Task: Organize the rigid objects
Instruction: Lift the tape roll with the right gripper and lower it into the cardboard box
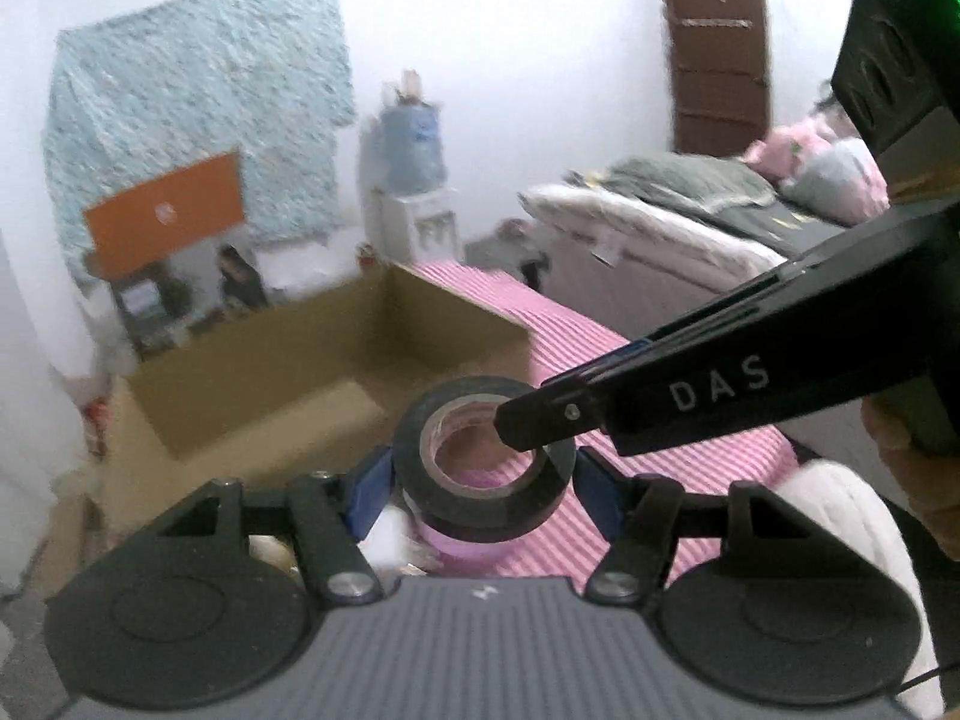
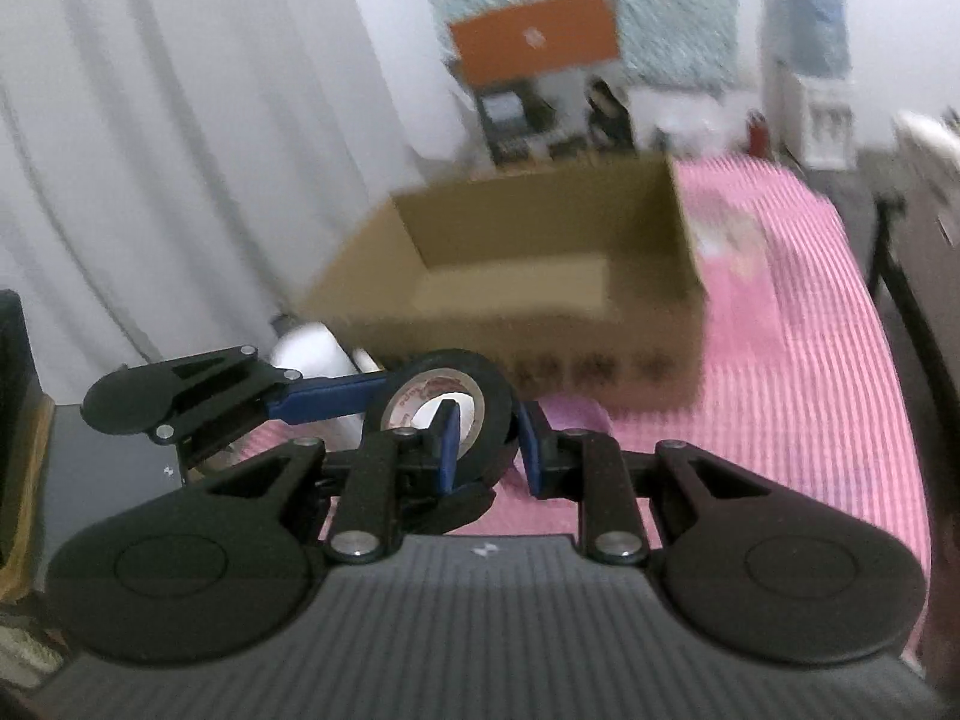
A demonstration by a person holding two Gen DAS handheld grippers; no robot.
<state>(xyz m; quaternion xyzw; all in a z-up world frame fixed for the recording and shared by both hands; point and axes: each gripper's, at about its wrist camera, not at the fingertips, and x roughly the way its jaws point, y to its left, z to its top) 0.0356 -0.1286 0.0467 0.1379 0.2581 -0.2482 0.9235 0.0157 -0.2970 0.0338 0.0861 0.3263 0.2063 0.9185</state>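
Note:
A black roll of tape (image 1: 486,459) hangs in the air above the pink striped cloth (image 1: 606,360), held by both grippers. My left gripper (image 1: 483,483) has its blue pads against the roll's outer sides. My right gripper (image 2: 486,447) grips the roll's wall (image 2: 480,402), one finger through the hole and one outside. In the left wrist view the right gripper's finger (image 1: 540,426) reaches from the right into the hole. In the right wrist view the left gripper's blue finger (image 2: 324,399) comes in from the left. An open cardboard box (image 1: 336,360) stands just behind the roll.
The cardboard box (image 2: 540,276) is open on top and looks empty. A white cylinder (image 2: 312,360) lies beside its left front corner. A bed (image 1: 690,222) stands at right, a water dispenser (image 1: 414,180) at the back wall, a white curtain (image 2: 150,150) at left.

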